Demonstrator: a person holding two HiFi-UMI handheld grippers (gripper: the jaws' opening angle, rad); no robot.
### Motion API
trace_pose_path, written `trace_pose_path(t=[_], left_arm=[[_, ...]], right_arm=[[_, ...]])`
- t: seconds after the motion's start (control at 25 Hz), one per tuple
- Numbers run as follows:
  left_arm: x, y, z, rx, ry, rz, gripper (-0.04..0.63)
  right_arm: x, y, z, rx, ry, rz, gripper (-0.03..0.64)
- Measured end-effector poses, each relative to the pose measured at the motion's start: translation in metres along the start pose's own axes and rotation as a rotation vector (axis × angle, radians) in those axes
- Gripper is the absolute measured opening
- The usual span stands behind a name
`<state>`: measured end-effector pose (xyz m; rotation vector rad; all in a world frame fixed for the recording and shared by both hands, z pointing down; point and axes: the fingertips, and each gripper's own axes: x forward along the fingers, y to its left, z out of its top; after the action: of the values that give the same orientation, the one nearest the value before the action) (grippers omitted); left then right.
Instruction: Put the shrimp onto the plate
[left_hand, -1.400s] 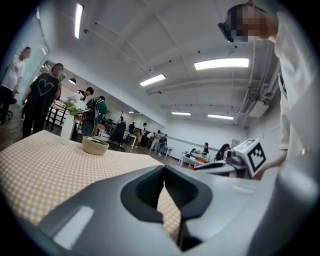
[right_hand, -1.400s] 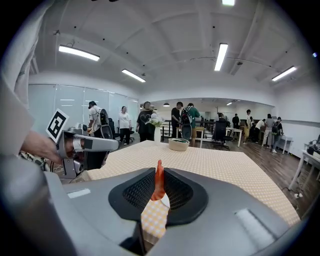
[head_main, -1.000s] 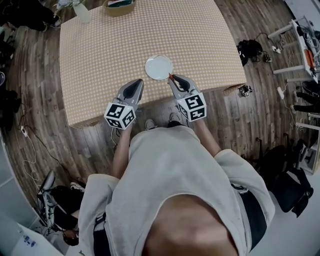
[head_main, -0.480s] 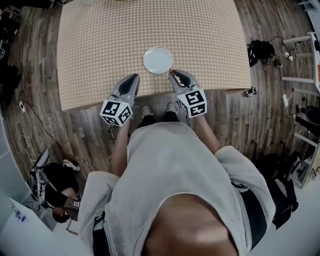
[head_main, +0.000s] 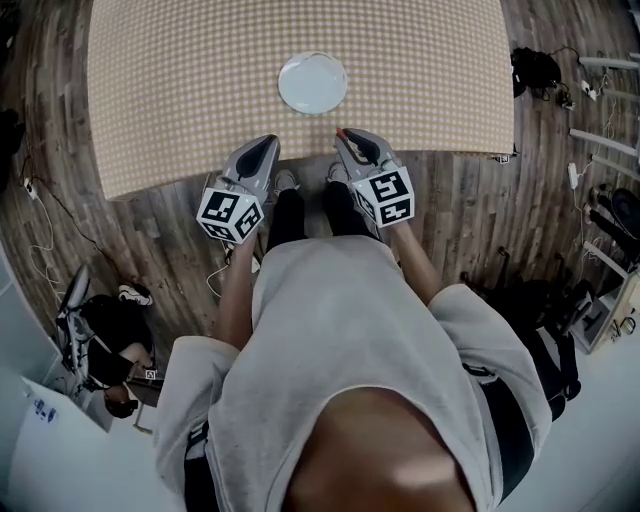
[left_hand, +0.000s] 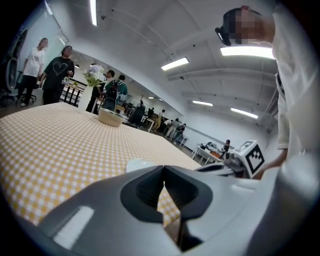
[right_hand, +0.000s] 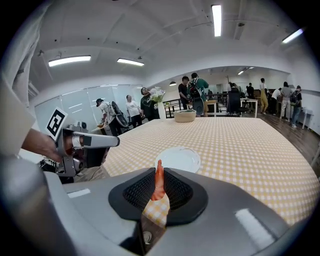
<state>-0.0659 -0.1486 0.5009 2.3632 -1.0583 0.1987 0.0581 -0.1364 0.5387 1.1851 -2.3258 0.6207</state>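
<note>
Jaws first: on your left gripper (left_hand: 163, 169) they are pressed together with nothing between them. Its tip sits over the near edge of the surface (head_main: 170, 90), which is covered in a yellow-checked cloth, and its marker cube (head_main: 231, 215) hangs out past that edge, toward your body.

Further in on the surface lies the white plate (head_main: 313, 83), bare, between the lines of your two grippers and well apart from both tips.

On your right gripper (right_hand: 159, 176) the jaws are pinching the shrimp (right_hand: 159, 184). It is orange and stands upright between the ribbed pads, with its pointed end poking up above them. From the head view that gripper also sits at the near edge of the surface, short of the plate, so the shrimp is held in the air and is not on the plate.

At the far end of the surface stands a tan bowl (right_hand: 185, 116), with a vase of flowers (right_hand: 157, 95) beside it.
</note>
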Motion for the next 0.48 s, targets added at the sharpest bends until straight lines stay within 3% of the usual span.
trace_pose_path(t=[0.48], left_arm=[[-0.005, -0.007, -0.045, -0.056, 0.063, -0.005, 0.009]], right_arm=[[0.005, 0.003, -0.052, 0.035, 0.081, 0.010, 0.052]])
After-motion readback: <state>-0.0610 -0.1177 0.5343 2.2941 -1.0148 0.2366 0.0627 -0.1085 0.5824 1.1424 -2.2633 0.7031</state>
